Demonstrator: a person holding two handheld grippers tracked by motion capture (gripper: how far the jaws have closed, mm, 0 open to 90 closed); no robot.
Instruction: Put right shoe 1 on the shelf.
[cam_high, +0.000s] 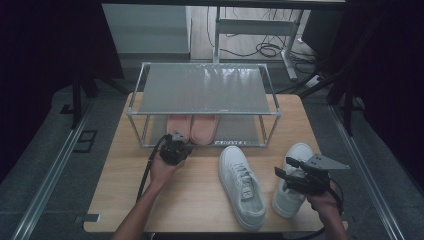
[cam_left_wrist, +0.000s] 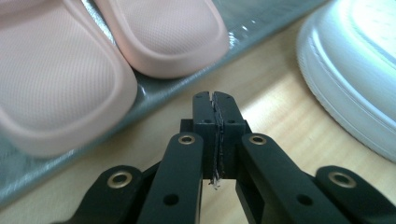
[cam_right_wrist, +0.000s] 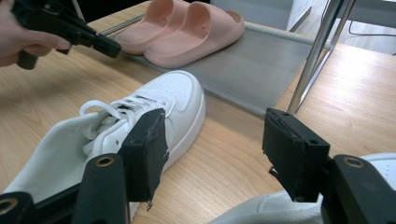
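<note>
Wooden surface (cam_high: 195, 195) carries a metal shoe rack (cam_high: 202, 90) and two white sneakers (cam_high: 242, 187), over grey flooring. Left tongs (cam_left_wrist: 215, 105) pressed together, empty. Right tongs (cam_right_wrist: 215, 149) wide, empty.

The pink slippers (cam_left_wrist: 70, 70) looked matt, finely textured foam; the white sneaker (cam_right_wrist: 140, 116) smooth, perhaps leather; the table (cam_high: 200, 200) pale wood grain.

no readable text, labels or brands, sneaker tongue tag perhaps too blurred
</note>
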